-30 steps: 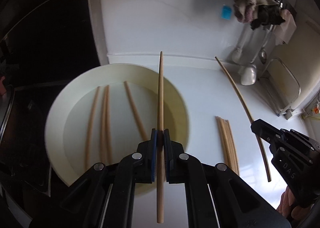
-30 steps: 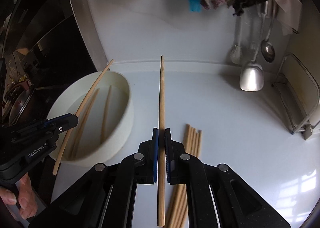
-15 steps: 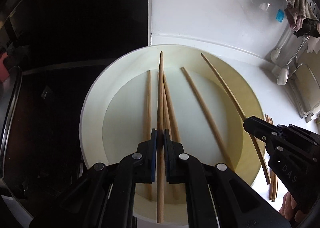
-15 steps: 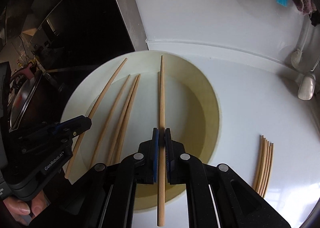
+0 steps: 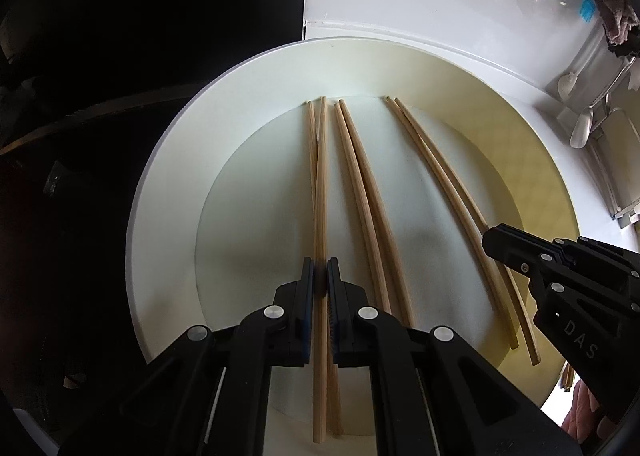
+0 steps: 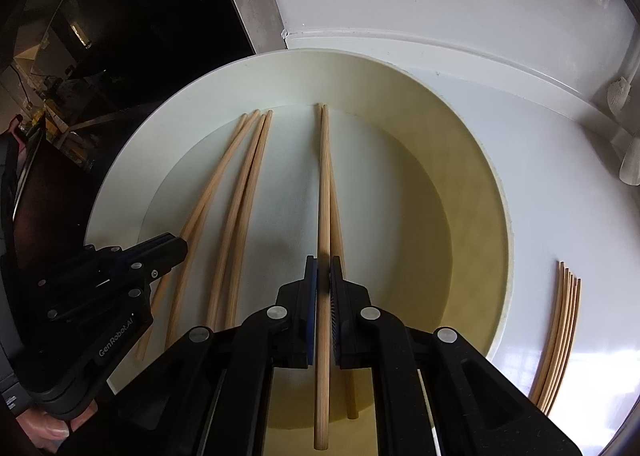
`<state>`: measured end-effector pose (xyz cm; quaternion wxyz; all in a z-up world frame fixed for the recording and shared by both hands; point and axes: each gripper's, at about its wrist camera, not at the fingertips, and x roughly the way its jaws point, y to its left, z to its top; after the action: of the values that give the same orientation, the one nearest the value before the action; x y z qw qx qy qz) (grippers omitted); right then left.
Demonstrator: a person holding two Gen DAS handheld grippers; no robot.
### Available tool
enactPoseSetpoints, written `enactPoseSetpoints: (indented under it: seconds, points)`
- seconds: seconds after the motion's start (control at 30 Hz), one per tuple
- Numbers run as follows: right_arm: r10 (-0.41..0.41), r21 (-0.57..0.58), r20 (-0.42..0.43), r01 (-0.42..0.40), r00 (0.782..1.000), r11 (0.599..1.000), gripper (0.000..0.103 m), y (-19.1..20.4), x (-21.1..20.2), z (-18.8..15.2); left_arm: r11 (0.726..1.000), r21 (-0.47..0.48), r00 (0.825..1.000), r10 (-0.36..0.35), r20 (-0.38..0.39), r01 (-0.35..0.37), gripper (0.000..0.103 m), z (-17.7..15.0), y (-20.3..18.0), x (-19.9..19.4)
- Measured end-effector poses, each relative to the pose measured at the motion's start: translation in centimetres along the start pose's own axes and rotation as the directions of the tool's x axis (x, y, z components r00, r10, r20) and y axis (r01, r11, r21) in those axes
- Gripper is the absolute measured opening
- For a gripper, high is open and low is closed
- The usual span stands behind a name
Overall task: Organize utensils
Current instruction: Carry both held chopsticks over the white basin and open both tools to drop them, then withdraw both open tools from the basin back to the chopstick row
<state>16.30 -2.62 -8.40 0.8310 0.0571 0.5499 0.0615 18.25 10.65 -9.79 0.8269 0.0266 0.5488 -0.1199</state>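
Observation:
A round cream basin [image 5: 168, 191] [image 6: 496, 191] holds several wooden chopsticks lying lengthwise. My left gripper [image 5: 320, 280] is shut on a chopstick [image 5: 320, 183] held low inside the basin, over another chopstick on the bottom. My right gripper [image 6: 323, 276] is shut on a chopstick [image 6: 323, 183], also low in the basin over one lying there. Each gripper shows in the other's view, the right one [image 5: 492, 240] at right, the left one [image 6: 176, 248] at left. A pair of chopsticks [image 5: 360, 199] lies between them.
A bundle of chopsticks [image 6: 560, 336] lies on the white counter right of the basin. A dark stove area [image 5: 120, 55] is to the left. Ladles and spoons [image 5: 580, 127] and cloths hang at the far right wall.
Both grippers have moved from over the counter to over the basin and then down into it, each still holding its chopstick. The basin now fills both views.

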Motion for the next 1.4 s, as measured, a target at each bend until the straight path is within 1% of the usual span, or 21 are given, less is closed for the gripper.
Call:
enactPoseSetpoints:
  seconds: [0.2,0.3,0.33,0.37,0.4,0.43,0.47,0.5,0.53,0.57,0.63,0.87,0.93,1.03,1.2,1.4]
  points:
    - [-0.009,0.004,-0.021,0.009,1.000,1.000,0.006,0.3,1.1,0.3,1.000,-0.001,1.000,-0.004,-0.006,0.004,0.008,0.0,0.2,0.3]
    - [-0.019,-0.005,-0.013,0.019,1.000,1.000,0.006,0.6,1.0,0.3,1.000,-0.008,1.000,-0.001,-0.008,0.001,0.008,0.0,0.4,0.2]
    - [-0.025,-0.008,-0.008,0.025,1.000,1.000,0.007,0.6,0.8,0.3,1.000,-0.014,1.000,0.001,-0.002,-0.001,0.009,0.0,0.5,0.0]
    - [-0.030,-0.006,0.000,0.030,1.000,1.000,0.010,0.6,0.5,0.3,1.000,-0.022,1.000,0.004,0.001,-0.004,0.018,0.0,0.7,-0.1]
    - [-0.025,0.002,0.006,0.025,1.000,1.000,0.022,0.4,0.2,0.4,0.999,-0.033,1.000,0.010,0.005,-0.009,0.024,0.0,0.9,-0.4]
    - [-0.012,0.010,0.013,0.012,1.000,1.000,0.033,0.3,-0.1,0.4,0.999,-0.043,1.000,0.015,0.014,-0.014,0.037,0.0,1.0,-0.7]
    - [-0.002,0.015,0.028,0.001,1.000,1.000,0.036,0.1,-0.6,0.3,0.999,-0.050,0.999,0.017,0.028,-0.015,0.047,-0.1,1.1,-1.1]
    - [-0.001,0.017,0.043,0.000,0.999,1.000,0.037,0.0,-1.1,0.2,0.998,-0.058,0.999,0.023,0.040,-0.021,0.052,-0.1,1.3,-1.5]
    - [-0.003,0.015,0.054,0.002,0.999,1.000,0.037,0.0,-1.6,0.1,0.998,-0.065,0.998,0.023,0.052,-0.019,0.060,-0.2,1.4,-2.0]
    - [-0.007,0.014,0.060,0.006,0.998,1.000,0.037,-0.1,-2.0,0.0,0.997,-0.072,0.998,0.022,0.063,-0.018,0.066,-0.2,1.4,-2.3]
    - [-0.006,0.024,0.072,0.004,0.997,1.000,0.037,-0.4,-2.7,-0.3,0.996,-0.084,0.996,0.024,0.080,-0.017,0.070,-0.4,1.5,-3.2]
    - [0.004,0.048,0.101,-0.009,0.995,0.999,0.040,-0.7,-4.8,-2.1,0.996,-0.086,0.993,0.034,0.116,-0.024,0.075,-1.5,1.1,-5.5]
    - [0.008,0.047,0.106,-0.013,0.994,0.999,0.044,-0.6,-5.3,-2.6,0.996,-0.088,0.991,0.034,0.126,-0.023,0.076,-1.7,1.0,-6.2]
    - [0.011,0.045,0.118,-0.017,0.993,0.999,0.046,-0.5,-6.2,-3.3,0.996,-0.086,0.989,0.039,0.144,-0.027,0.078,-2.5,1.2,-7.5]
    - [0.012,0.053,0.125,-0.019,0.992,0.998,0.049,-0.8,-7.5,-4.7,0.996,-0.085,0.986,0.040,0.161,-0.027,0.078,-3.5,0.6,-9.0]
    - [0.008,0.045,0.134,-0.015,0.991,0.999,0.049,-1.3,-9.3,-6.3,0.997,-0.078,0.984,0.030,0.178,-0.016,0.079,-4.7,-0.8,-10.5]
